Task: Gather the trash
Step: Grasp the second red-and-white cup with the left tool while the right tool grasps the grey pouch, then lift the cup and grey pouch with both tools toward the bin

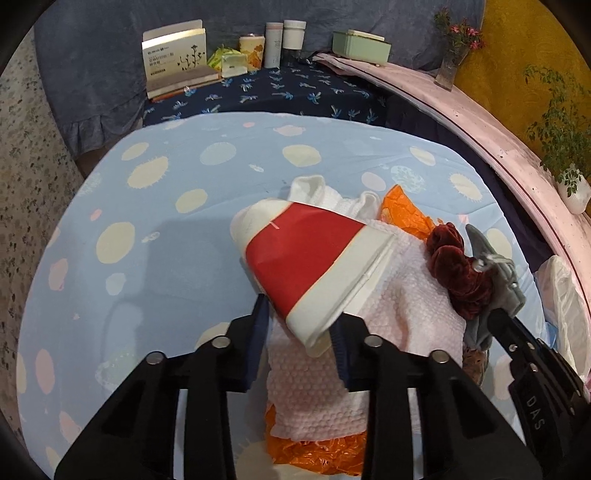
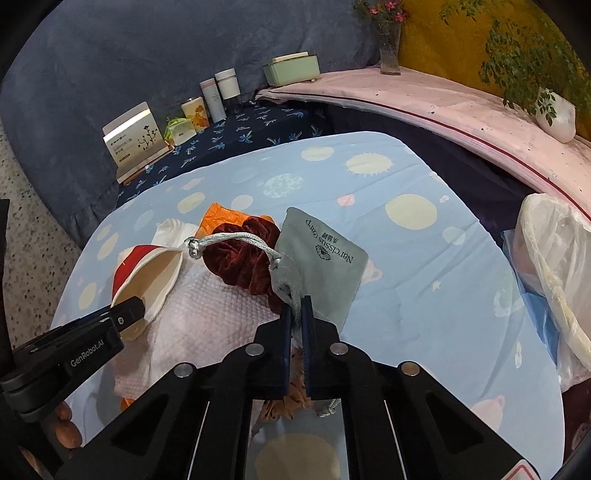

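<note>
My left gripper (image 1: 299, 325) is shut on a flattened red and white paper cup (image 1: 314, 269), held tilted above a pile on the blue spotted cloth (image 1: 166, 240). The pile holds a pink-white textured towel (image 1: 388, 314), orange plastic wrap (image 1: 402, 210) and a dark red velvet scrunchie (image 1: 454, 269). My right gripper (image 2: 297, 306) is shut on the drawstring top of a grey pouch (image 2: 325, 266) printed "Narcissus", lifted beside the scrunchie (image 2: 240, 262). The cup (image 2: 147, 280) and left gripper (image 2: 127, 315) show at the left of the right wrist view.
A clear plastic bag (image 2: 554, 266) lies open at the table's right edge. Behind are a dark floral cloth with a boxed book (image 1: 177, 55), tins, bottles (image 1: 293, 35), a green box (image 1: 360, 46), a pink ledge (image 1: 480, 125) with a vase and plants.
</note>
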Action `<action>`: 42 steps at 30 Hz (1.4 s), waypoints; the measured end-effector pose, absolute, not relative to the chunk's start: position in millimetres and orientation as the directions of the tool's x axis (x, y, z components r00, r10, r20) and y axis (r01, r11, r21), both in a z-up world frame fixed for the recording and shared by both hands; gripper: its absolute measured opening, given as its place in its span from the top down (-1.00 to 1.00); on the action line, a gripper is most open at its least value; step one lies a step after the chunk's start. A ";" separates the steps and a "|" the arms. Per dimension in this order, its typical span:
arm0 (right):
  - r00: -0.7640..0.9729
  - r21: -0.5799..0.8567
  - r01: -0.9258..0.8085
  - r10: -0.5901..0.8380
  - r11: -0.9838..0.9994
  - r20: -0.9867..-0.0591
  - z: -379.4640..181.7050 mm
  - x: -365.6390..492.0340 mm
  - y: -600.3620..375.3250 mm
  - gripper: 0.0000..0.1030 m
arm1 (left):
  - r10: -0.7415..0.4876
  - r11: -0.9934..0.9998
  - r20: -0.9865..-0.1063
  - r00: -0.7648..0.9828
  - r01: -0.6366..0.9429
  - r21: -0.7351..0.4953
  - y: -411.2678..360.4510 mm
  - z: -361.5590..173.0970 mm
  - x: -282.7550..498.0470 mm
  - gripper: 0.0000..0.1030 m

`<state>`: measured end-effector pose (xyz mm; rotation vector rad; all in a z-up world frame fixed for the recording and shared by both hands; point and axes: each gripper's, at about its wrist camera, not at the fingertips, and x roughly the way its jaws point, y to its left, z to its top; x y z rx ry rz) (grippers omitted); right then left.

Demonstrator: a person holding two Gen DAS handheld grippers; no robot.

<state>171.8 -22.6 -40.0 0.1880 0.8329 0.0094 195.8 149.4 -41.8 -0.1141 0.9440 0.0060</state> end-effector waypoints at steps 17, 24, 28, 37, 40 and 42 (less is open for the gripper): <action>0.773 0.219 0.081 0.078 0.972 -0.630 24.2 125.6 -54.3 0.92 | -0.082 0.992 -0.718 0.691 -0.015 -0.128 125.1 29.4 157.8 0.91; 0.806 0.235 0.117 0.046 0.965 -0.590 44.6 102.9 -82.8 0.92 | -0.129 0.991 -0.696 0.707 0.062 -0.121 82.8 48.0 142.5 0.91; 0.817 0.244 0.148 0.021 0.958 -0.577 50.3 91.3 -103.3 0.92 | -0.156 0.988 -0.690 0.706 0.111 -0.110 53.6 53.7 134.9 0.91; 0.827 0.269 0.239 -0.051 0.933 -0.560 51.7 62.7 -164.8 0.92 | -0.221 0.970 -0.691 0.688 0.227 -0.084 -17.0 57.6 120.4 0.91; 0.826 0.273 0.272 -0.079 0.923 -0.558 50.8 54.2 -186.0 0.92 | -0.247 0.960 -0.695 0.675 0.267 -0.082 -40.6 56.2 116.6 0.91; 0.824 0.275 0.297 -0.099 0.914 -0.558 48.8 48.4 -201.5 0.92 | -0.266 0.952 -0.696 0.666 0.295 -0.082 -56.5 56.0 114.1 0.91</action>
